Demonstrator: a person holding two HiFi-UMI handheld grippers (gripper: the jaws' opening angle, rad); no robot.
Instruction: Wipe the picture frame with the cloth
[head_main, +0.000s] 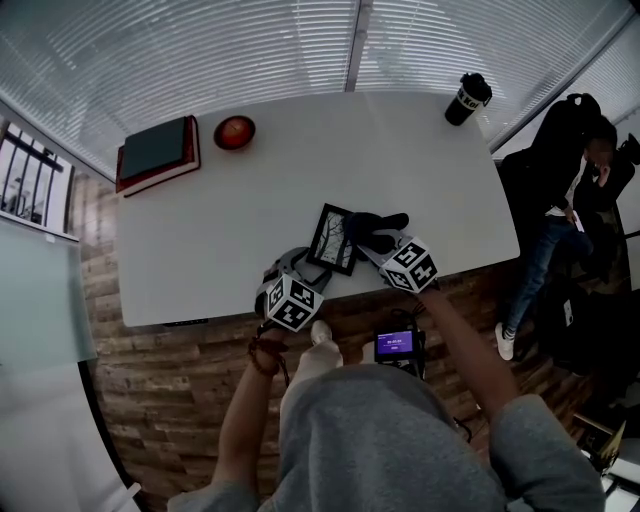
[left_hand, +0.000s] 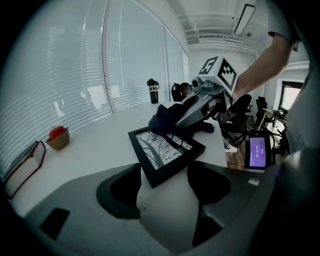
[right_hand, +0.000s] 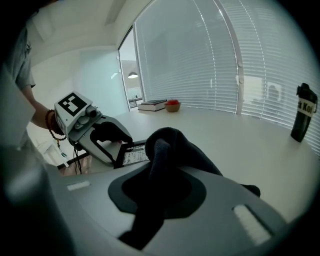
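frame (left_hand: 165, 150): stiff, probably fragile glass (press lightly) | left gripper (left_hand: 165, 172) clamps its near corner | right gripper (right_hand: 162, 175) pinches limp cloth (right_hand: 175, 145) at its far edge

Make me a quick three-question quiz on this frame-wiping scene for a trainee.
1. Which hand-held gripper grips the dark cloth? A) left B) right
2. Fill in: the left hand-held gripper grips the picture frame by one ___.
3. True or false: the cloth lies folded beside the book.
Key: 1 B, the right hand-held gripper. 2 corner. 3 False, it is bunched against the picture frame.
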